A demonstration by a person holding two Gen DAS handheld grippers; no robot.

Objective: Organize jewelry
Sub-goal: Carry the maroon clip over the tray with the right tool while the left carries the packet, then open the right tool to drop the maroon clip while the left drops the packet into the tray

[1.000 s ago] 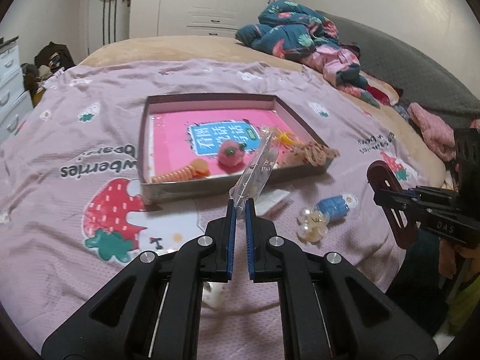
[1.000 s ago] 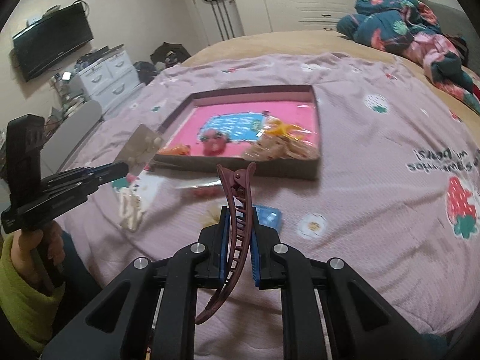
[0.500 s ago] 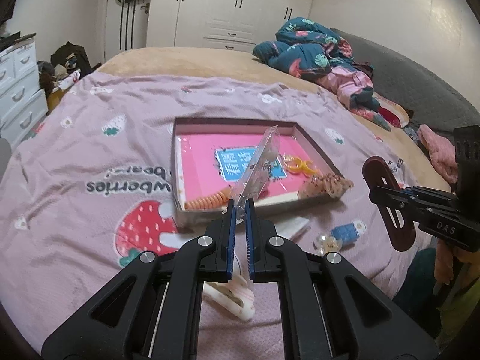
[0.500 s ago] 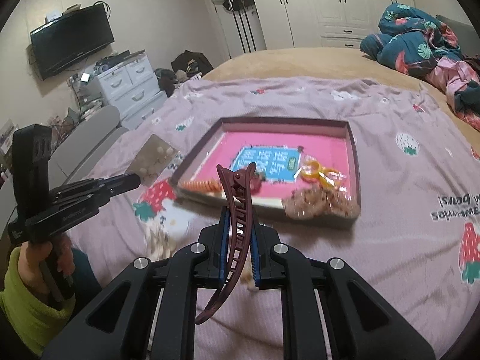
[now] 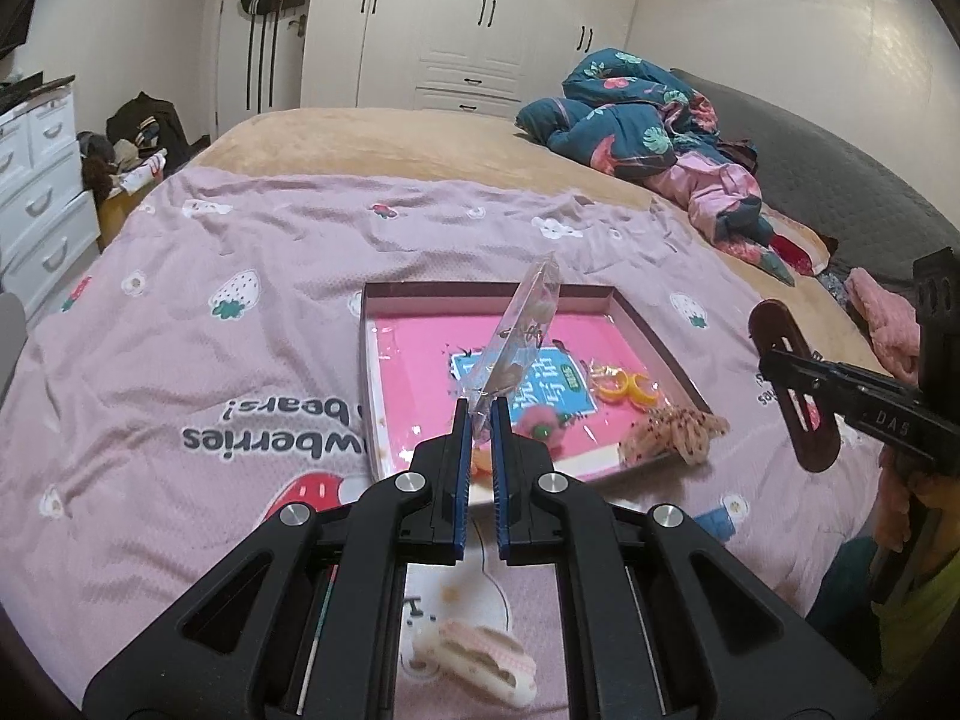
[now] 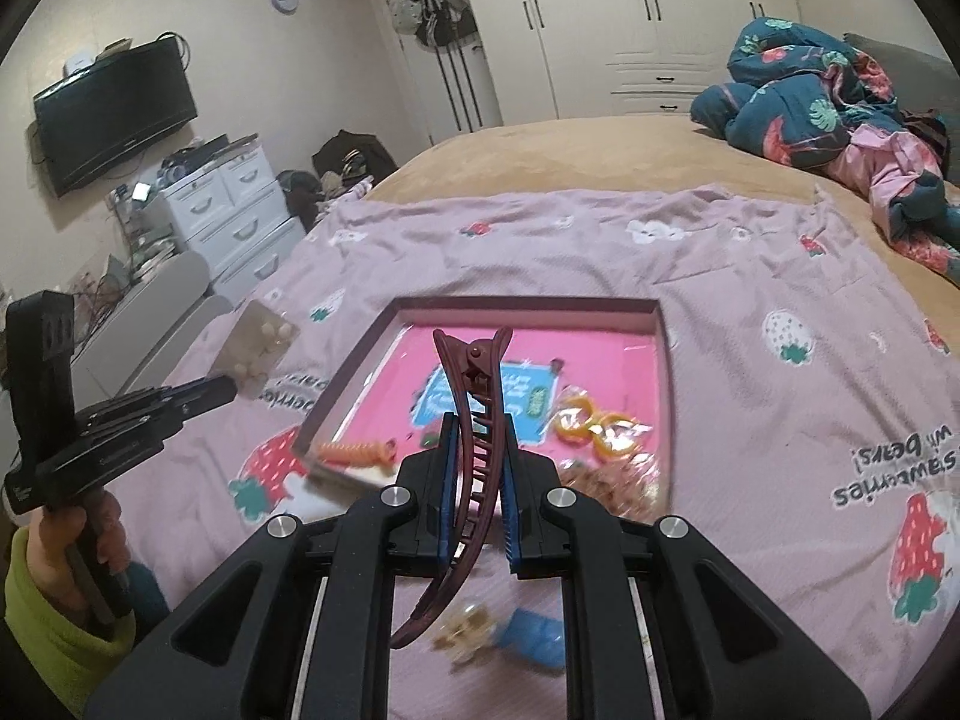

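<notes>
My left gripper [image 5: 479, 411] is shut on a clear plastic packet of jewelry [image 5: 522, 330], held upright above the near edge of the pink-lined tray [image 5: 369, 372]. My right gripper [image 6: 477, 426] is shut on a long maroon hair claw clip [image 6: 474, 420], held above the tray's near edge [image 6: 342, 378]. The tray holds yellow rings [image 5: 624, 387], a pink strawberry piece [image 5: 540, 420], an orange spiral tie [image 6: 354, 453] and a beige scrunchie [image 5: 675, 432]. Each gripper shows in the other's view: the left gripper with packet [image 6: 240, 381], the right gripper with clip [image 5: 792, 384].
On the pink strawberry bedspread near me lie a pink-white hair clip [image 5: 480, 660], a blue item [image 6: 534, 639] and a pearly piece [image 6: 465, 630]. Piled clothes [image 5: 648, 138] sit at the bed's far right. White drawers [image 6: 234, 210] stand left.
Both grippers have risen and pulled back from the bed, each still holding its item; the tray now sits lower and smaller in the views.
</notes>
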